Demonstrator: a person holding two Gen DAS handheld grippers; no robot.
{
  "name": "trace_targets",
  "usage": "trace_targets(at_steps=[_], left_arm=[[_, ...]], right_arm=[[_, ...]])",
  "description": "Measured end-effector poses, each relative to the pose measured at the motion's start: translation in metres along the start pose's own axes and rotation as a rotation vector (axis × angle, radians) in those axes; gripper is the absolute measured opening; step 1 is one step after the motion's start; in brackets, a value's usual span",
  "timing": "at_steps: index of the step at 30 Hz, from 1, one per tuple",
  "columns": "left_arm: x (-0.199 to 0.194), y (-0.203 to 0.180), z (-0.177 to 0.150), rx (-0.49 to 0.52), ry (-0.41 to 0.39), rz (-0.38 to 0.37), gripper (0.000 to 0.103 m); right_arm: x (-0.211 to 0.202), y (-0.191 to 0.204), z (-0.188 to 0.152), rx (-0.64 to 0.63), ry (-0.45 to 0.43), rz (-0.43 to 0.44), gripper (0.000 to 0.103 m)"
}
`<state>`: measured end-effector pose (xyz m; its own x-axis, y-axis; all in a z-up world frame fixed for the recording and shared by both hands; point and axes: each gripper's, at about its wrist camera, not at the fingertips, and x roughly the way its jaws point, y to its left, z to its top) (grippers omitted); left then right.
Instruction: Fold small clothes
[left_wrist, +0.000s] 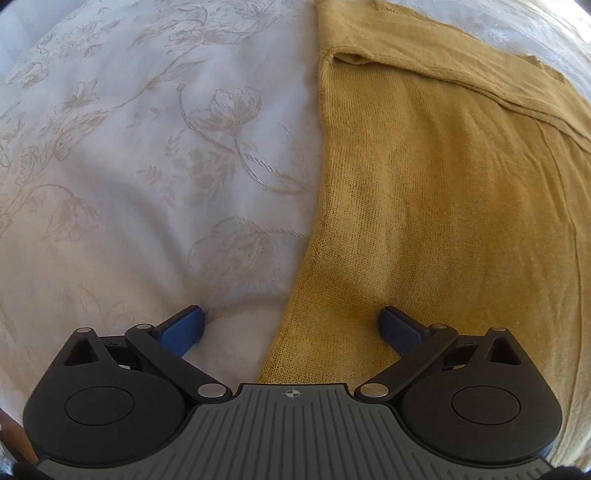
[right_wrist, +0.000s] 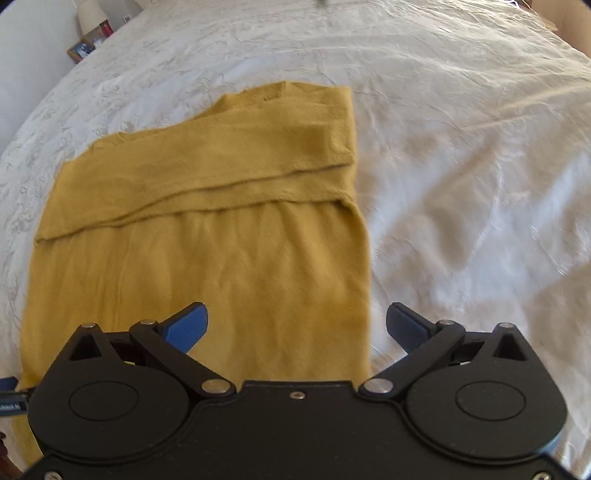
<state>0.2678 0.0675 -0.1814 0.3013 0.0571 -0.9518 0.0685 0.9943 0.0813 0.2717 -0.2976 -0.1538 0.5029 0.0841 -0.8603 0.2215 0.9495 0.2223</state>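
Garment: we see a mustard-yellow knit top (right_wrist: 207, 236) lying flat on the white bedspread (right_wrist: 461, 166), its weave fine and even.
Folds: a sleeve or side panel is laid across the upper body as a broad band, its hem edges running in slanted lines; the lower body below it lies smooth with faint lengthwise creases.
Position: it sits on the near part of the bed, its left edge straight against the floral-embroidered cloth in the left wrist view.
Left gripper (left_wrist: 291, 325): we find its jaws spread wide, holding nothing; it straddles the garment's left edge, one blue pad over the bedspread, the other over the knit.
Right gripper (right_wrist: 297, 325): jaws likewise wide and empty, poised above the garment's lower right corner, one pad over yellow fabric, the other over white.
Background: a lamp (right_wrist: 90, 14) and a picture frame (right_wrist: 83, 48) stand far off.
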Motion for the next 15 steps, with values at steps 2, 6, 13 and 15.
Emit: trace_targets(at_steps=[2,6,13,15], left_arm=[[0.002,0.001,0.004,-0.003,0.009,-0.001,0.103],[0.003,0.003,0.011,-0.003,0.019,-0.017,0.103],[0.002,0.011,0.008,-0.010,0.020,-0.018,0.103],[0.002,0.012,0.010,-0.012,0.017,-0.011,0.103]], right_arm=[[0.013,0.014,0.007,-0.030,-0.008,0.015,0.102],[0.037,0.021,0.017,-0.086,0.031,-0.011,0.102],[0.042,-0.020,0.018,-0.088,0.041,-0.097,0.102],[0.037,-0.038,0.016,-0.040,0.031,-0.091,0.102]])
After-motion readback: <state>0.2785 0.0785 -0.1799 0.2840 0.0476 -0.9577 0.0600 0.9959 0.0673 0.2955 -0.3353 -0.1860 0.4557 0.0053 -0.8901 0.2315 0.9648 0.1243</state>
